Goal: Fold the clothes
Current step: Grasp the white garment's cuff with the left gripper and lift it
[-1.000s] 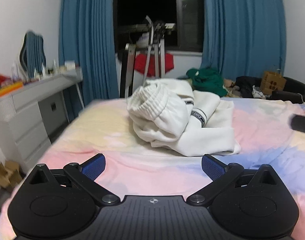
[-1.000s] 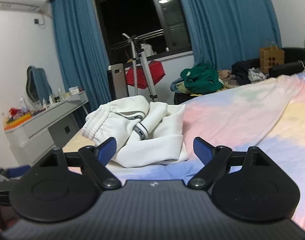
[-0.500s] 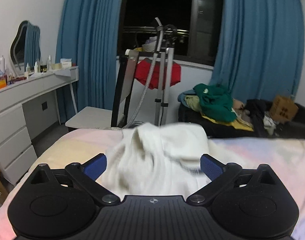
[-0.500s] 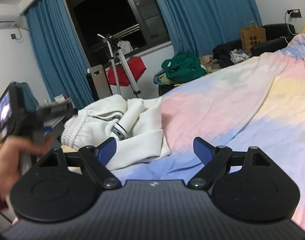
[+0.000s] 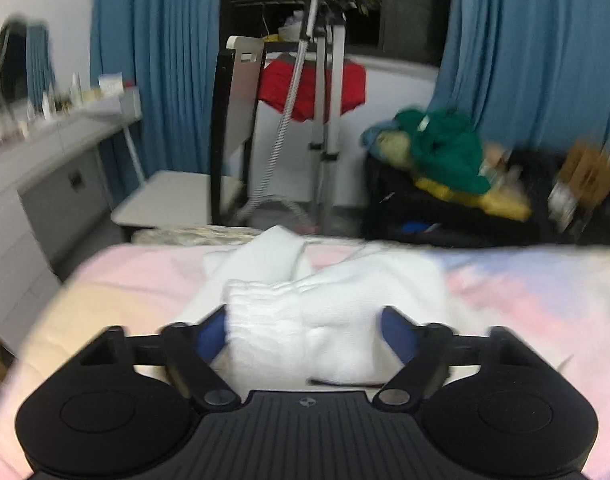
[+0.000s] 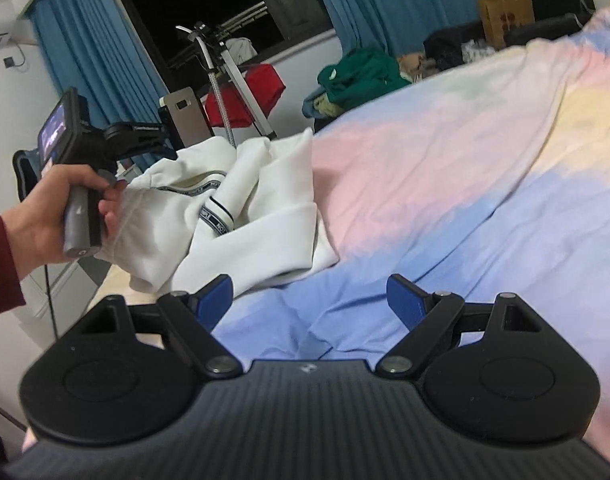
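Both tongs gape: left tongs (image 5: 305, 330) closing around white garment (image 5: 301, 320); right tongs (image 6: 311, 298) empty.

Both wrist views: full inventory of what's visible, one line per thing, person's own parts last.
White garment: 1, white with a dark lettered band, crumpled at the bed's edge.
Bed sheet: 1, pastel pink, yellow and blue, covers the bed.
Curtains: 2, blue, either side of the dark window.
Garment steamer: 1, silver pole and hose, before the window.
Red cloth: 1, hangs behind the steamer.
Green clothes: 1 pile, beyond the bed.
Paper bag: 1, brown, far side.
Dresser: 1, grey, left wall.
Left gripper: jaws closing, white garment between them.
Right gripper: open over the sheet.
Hand: 1, dark red sleeve, holds the left gripper's handle.
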